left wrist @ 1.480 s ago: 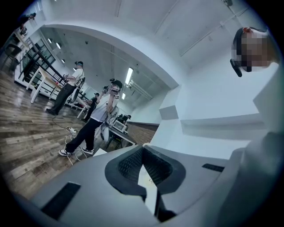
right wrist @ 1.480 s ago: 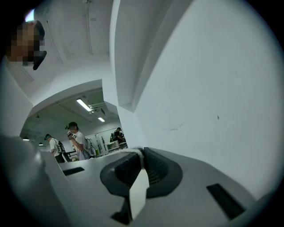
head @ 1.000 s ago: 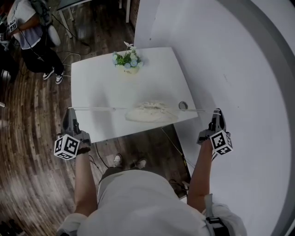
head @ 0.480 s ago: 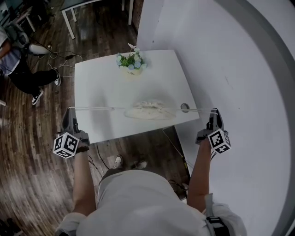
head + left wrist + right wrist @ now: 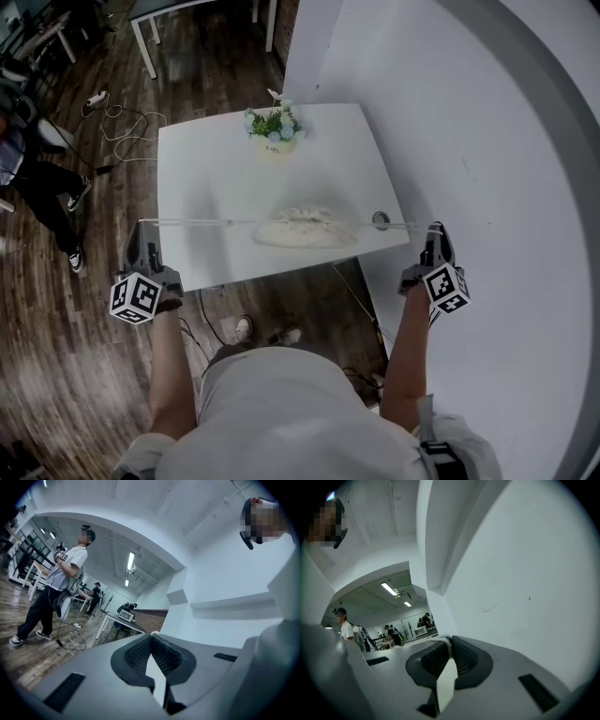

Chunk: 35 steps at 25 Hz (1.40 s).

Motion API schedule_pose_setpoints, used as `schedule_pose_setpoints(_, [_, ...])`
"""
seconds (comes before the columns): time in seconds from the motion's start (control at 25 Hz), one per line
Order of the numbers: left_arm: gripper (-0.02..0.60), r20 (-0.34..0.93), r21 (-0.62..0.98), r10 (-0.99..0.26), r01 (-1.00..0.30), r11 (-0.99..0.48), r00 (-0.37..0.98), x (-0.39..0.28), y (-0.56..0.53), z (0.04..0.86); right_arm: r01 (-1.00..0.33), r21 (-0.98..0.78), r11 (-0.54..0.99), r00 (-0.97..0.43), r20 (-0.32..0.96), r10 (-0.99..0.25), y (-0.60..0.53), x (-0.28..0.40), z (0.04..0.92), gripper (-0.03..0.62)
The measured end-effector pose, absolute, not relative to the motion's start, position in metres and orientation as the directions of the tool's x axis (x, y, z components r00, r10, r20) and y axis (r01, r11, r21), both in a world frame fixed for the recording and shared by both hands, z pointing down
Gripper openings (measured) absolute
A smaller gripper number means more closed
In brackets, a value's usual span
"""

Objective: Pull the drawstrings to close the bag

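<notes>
A cream drawstring bag (image 5: 305, 228) lies gathered near the front edge of the white table (image 5: 206, 178). One drawstring (image 5: 202, 222) runs taut from it to the left, off the table's edge, into my left gripper (image 5: 142, 225). The other drawstring (image 5: 405, 225) runs taut to the right into my right gripper (image 5: 437, 228). Both grippers are held level beyond the table's sides. In the left gripper view the left gripper (image 5: 150, 638) has its pads pressed together on a white cord. The right gripper (image 5: 449, 642) in its own view likewise pinches the white cord.
A small pot of flowers (image 5: 275, 127) stands at the table's far edge. A round hole (image 5: 380, 220) sits at the table's right front corner. A white curved wall (image 5: 469, 141) rises close on the right. A person (image 5: 23, 164) and a cable (image 5: 117, 127) are on the wooden floor at left.
Both grippers have stayed where they were, strings still taut. The bystander on the left has walked further left and nearer in the picture.
</notes>
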<state>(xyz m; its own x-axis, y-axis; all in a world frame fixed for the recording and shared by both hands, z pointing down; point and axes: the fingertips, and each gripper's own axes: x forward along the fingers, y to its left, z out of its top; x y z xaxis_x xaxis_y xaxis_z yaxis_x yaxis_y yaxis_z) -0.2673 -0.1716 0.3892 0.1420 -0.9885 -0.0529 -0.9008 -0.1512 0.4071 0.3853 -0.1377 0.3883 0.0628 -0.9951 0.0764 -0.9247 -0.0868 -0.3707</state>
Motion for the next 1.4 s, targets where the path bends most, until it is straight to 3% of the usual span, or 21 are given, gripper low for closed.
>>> schedule_pose_setpoints(0.72, [0.015, -0.059, 0.432, -0.987, -0.887, -0.162, 0.151, -0.274, -0.175, 0.393, -0.926, -0.370, -0.081, 0.062, 0.065, -0.996, -0.137, 0.381, 0.384, 0.040])
schedule_pose_setpoints(1.4, [0.015, -0.035, 0.444, -0.969, -0.865, -0.234, 0.244, -0.249, -0.191, 0.401, -0.908, -0.386, -0.164, 0.148, 0.070, -0.986, -0.103, 0.400, 0.387, 0.040])
